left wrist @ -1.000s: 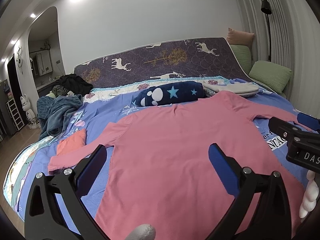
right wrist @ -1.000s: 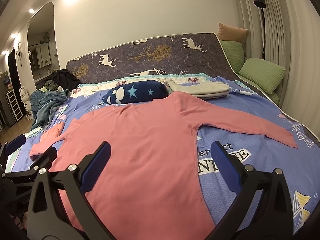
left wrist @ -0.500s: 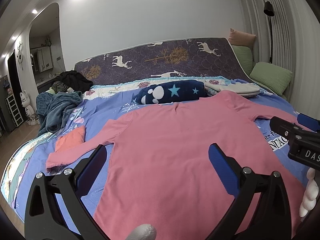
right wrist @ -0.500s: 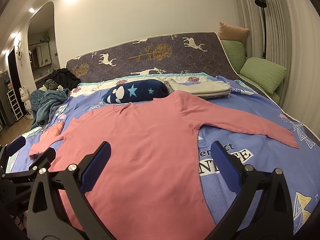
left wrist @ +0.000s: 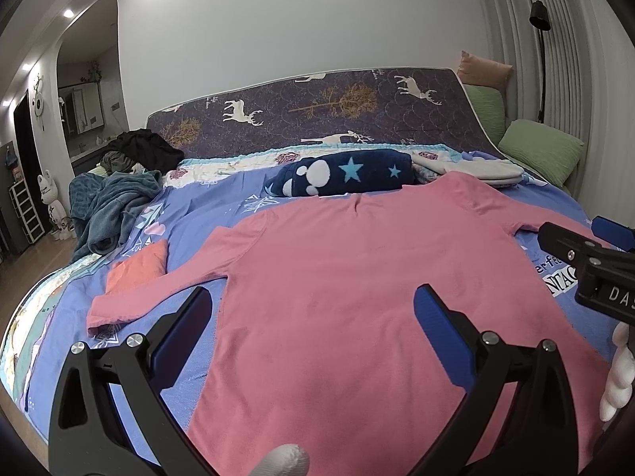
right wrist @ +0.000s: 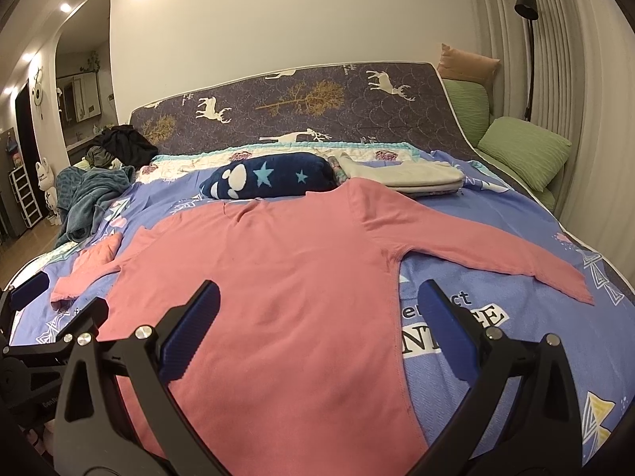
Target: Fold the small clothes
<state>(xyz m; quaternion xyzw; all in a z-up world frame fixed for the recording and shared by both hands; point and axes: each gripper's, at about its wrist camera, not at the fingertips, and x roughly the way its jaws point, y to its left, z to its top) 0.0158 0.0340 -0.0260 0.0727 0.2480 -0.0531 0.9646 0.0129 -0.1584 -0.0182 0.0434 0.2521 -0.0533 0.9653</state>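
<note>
Pink cotton-looking fabric fills both views: one long-sleeved shirt (left wrist: 357, 297) lies face-down and flat across the middle of the bed (right wrist: 516, 357), its collar toward the headboard edge, one sleeve stretched toward the right edge and the other toward the left edge. Over the last second almost nothing has changed: the shirt has not shifted and the views have only drifted slightly, so I judge that the spreading is done and the first fold has not begun. The left tongs (left wrist: 309, 329) hover spread wide and empty over the hem near the foot edge, and the right tongs (right wrist: 317, 329) hover equally wide and empty beside them, above the shirt's right side seam. Counted: one pink shirt, two sleeves laid out, two tongs, one small folded orange-pink piece (left wrist: 137, 267) touching the left sleeve near the left edge, one navy star-print roll (left wrist: 349, 172) just beyond the collar, one folded pale grey garment (right wrist: 405, 176) beside it, one teal blanket heap (left wrist: 111, 206) at the far left corner, and two green cushions (right wrist: 524, 150) along the right edge.
</note>
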